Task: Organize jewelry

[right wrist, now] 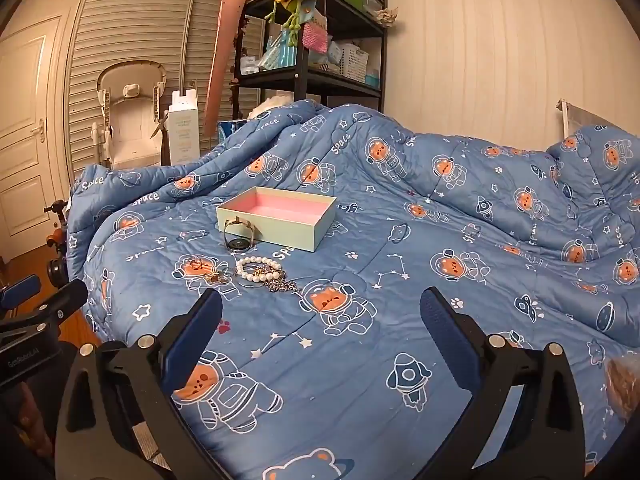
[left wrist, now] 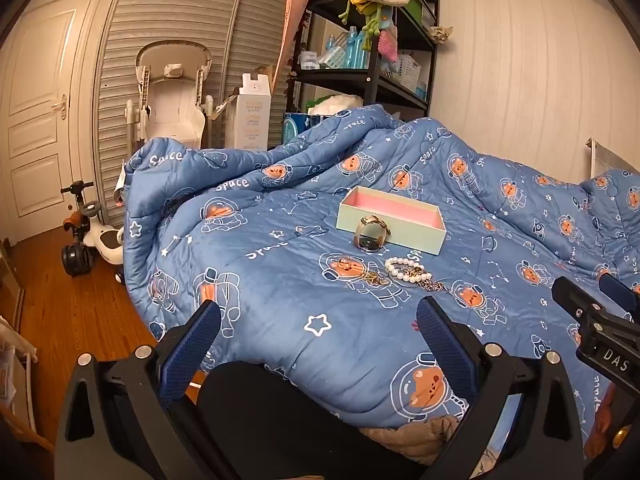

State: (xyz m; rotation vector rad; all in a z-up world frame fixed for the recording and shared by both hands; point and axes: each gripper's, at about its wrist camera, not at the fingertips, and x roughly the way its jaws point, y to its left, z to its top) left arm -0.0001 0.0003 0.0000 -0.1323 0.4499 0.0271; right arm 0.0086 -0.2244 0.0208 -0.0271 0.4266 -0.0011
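**A:** Item one?

**B:** Watch [left wrist: 371, 231], standing on edge against the near wall of the open box [left wrist: 391, 220]. Rigid case, glassy face, looks the heaviest piece here. The face would likely slip between pads; take it across the band or the case sides.

**A:** Item two?

**B:** Pearl bracelet [left wrist: 406, 270], just near of the watch on the blue quilt [left wrist: 280, 288]. Light and limp; the beads are round and smooth, so they may roll out of a shallow pinch. Close on a short run of beads and let the rest hang.

**A:** Remainder?

**B:** Gold rings [left wrist: 346, 263] to the left of the pearls, and a tangle of fine gold chain [left wrist: 434, 286] touching the pearls on their near right. Very light, thin, liable to snag on each other and sink into the soft quilt. Lifting one may drag a neighbour.

**A:** Box contents?

**B:** Pink lining, nothing visible inside. All pieces lie outside it, near side.

**A:** Tools?

**B:** Left gripper [left wrist: 318, 322]: jaws spread wide, holding nothing, hanging over the near edge of the bed, well short of the jewelry. Right gripper [right wrist: 321, 314]: likewise wide apart and empty, above the quilt, the chain lying just beyond its left finger.
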